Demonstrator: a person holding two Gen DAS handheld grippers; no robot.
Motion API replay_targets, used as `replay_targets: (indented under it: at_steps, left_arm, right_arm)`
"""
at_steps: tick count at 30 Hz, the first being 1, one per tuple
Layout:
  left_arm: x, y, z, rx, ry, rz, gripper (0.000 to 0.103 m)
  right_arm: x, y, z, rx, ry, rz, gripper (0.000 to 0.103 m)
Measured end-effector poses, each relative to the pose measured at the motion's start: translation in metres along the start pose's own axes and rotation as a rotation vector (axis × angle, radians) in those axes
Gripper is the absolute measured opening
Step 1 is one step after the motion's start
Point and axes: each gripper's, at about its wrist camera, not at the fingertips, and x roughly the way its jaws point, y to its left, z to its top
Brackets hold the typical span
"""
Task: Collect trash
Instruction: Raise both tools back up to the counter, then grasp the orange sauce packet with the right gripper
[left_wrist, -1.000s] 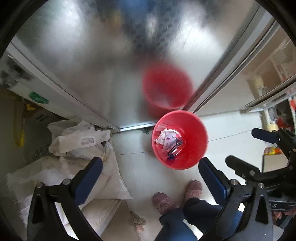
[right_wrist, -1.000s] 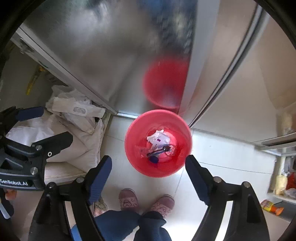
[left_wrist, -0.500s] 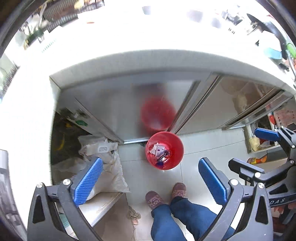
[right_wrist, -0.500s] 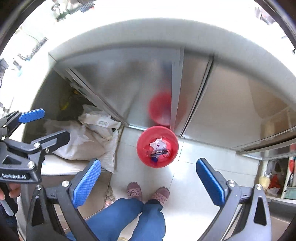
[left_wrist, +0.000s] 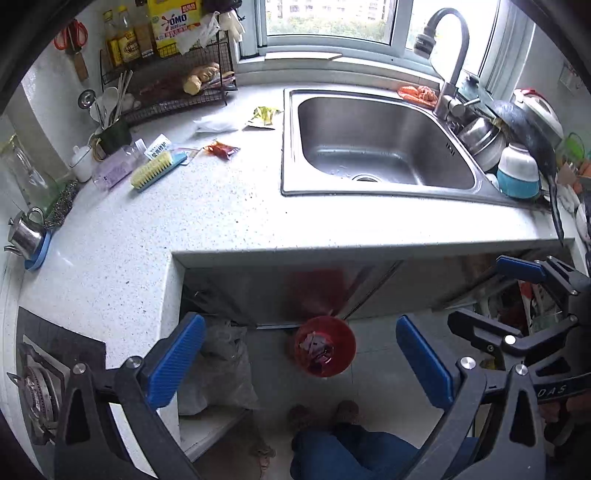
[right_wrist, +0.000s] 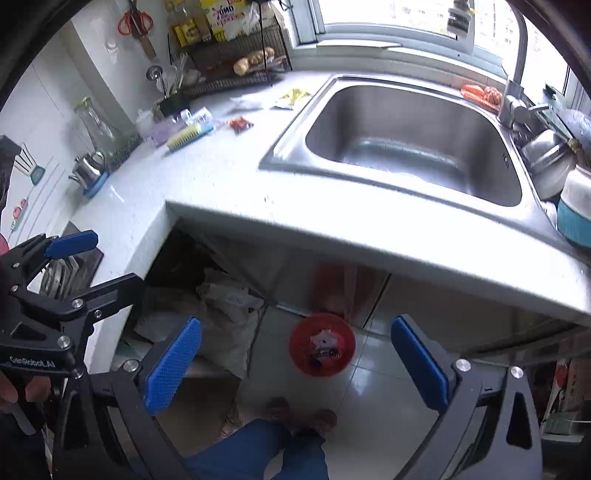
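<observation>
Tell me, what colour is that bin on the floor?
The bin is red, with scraps of trash inside. It shows best in the left wrist view.

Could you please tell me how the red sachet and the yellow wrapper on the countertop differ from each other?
The red sachet is dark red and glossy, whereas the yellow wrapper is yellow-green with a pale inner side showing. The red sachet lies flat, while the yellow wrapper is crumpled and torn open. The yellow wrapper sits right beside the sink rim; the red sachet lies farther from it, nearer the scrub brush. Both rest loose on the countertop.

Red bin (left_wrist: 325, 350) on floor, left gripper (left_wrist: 301, 363) empty
</observation>
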Motion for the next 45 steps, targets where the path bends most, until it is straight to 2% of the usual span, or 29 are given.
replay_targets:
  at_steps: [9,14,19,24,32,39,45]
  left_arm:
    - [-0.026,0.029,0.045,-0.033,-0.049,0.064,0.103]
    - [-0.014,0.057,0.069,-0.037,-0.052,0.094,0.103]
    - [0.015,0.099,0.102,-0.061,-0.042,0.077,0.103]
    - [0.051,0.143,0.137,-0.091,-0.008,0.047,0.103]
    - [0.107,0.212,0.185,-0.126,0.042,0.045,0.103]
    - [0.15,0.254,0.204,-0.175,0.1,0.038,0.103]
    - [0.176,0.279,0.204,-0.205,0.143,0.035,0.103]
  right_arm:
    - [-0.018,0.016,0.05,-0.093,-0.081,0.005,0.102]
    - [-0.004,0.025,0.077,-0.135,-0.087,0.016,0.102]
    - [0.025,0.039,0.114,-0.17,-0.089,0.006,0.102]
    - [0.069,0.049,0.159,-0.15,-0.043,0.02,0.102]
    - [0.13,0.076,0.223,-0.173,0.031,0.008,0.102]
    - [0.186,0.091,0.266,-0.2,0.105,0.024,0.102]
    - [0.231,0.11,0.286,-0.271,0.182,0.045,0.089]
